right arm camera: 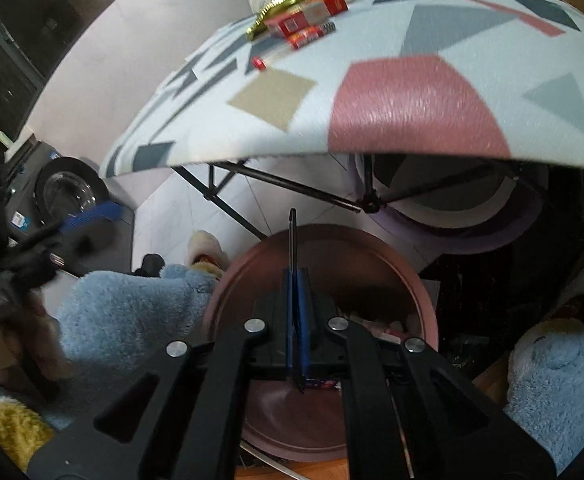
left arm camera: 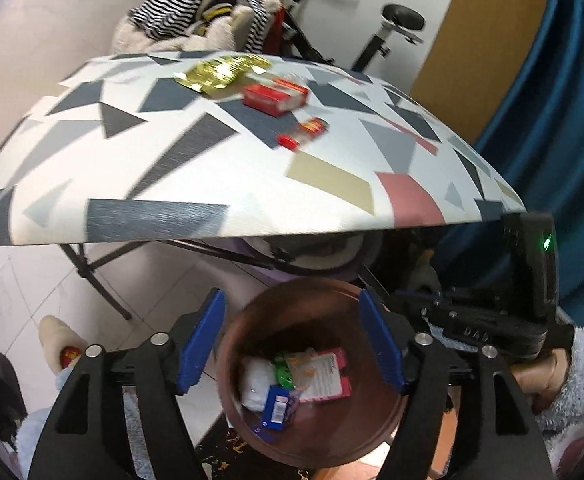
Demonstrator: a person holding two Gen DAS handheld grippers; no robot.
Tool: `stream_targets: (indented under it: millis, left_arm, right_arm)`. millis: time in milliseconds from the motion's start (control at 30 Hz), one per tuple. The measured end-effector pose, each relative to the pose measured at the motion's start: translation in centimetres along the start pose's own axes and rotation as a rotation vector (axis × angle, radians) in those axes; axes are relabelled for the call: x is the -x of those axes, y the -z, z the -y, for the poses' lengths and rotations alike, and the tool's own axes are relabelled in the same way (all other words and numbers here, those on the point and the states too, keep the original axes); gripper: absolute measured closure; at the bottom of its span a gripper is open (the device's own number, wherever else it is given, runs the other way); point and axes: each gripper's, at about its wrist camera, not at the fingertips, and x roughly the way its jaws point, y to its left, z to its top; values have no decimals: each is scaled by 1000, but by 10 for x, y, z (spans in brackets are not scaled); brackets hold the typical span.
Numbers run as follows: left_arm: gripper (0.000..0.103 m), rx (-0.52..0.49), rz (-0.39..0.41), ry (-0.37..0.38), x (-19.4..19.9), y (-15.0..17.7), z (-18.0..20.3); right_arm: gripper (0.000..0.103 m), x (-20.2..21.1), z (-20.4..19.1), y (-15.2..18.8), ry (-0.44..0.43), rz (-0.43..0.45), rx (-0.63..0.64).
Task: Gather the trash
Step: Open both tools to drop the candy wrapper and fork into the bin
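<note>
My left gripper [left arm camera: 292,336] is open and empty above a brown round bin [left arm camera: 332,440] that holds several wrappers and a white wad. My right gripper [right arm camera: 297,312] is shut on a thin dark flat strip [right arm camera: 292,240] that sticks up from between the blue pads, over the same bin [right arm camera: 412,280]. On the patterned table [left arm camera: 212,160] lie a gold wrapper [left arm camera: 220,72], a red box [left arm camera: 276,96] and a small red packet [left arm camera: 304,132]. The right wrist view shows them at the table's far end [right arm camera: 312,16].
The table stands on black folding legs [left arm camera: 104,288] over a white tiled floor. Striped clothes [left arm camera: 196,8] and an exercise bike [left arm camera: 372,40] stand behind it. A blue curtain [left arm camera: 552,100] hangs on the right. A washing machine [right arm camera: 68,196] is at the left.
</note>
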Motion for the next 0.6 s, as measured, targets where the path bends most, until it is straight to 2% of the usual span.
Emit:
stream_targets:
  millis: [200, 600]
  left_arm:
    - [25, 25, 25, -63, 5, 2, -7]
    - [24, 38, 41, -78, 8, 1, -11]
  right_arm:
    - [96, -18, 2, 6, 46, -59, -3]
    - [95, -36, 5, 11, 113, -138, 12]
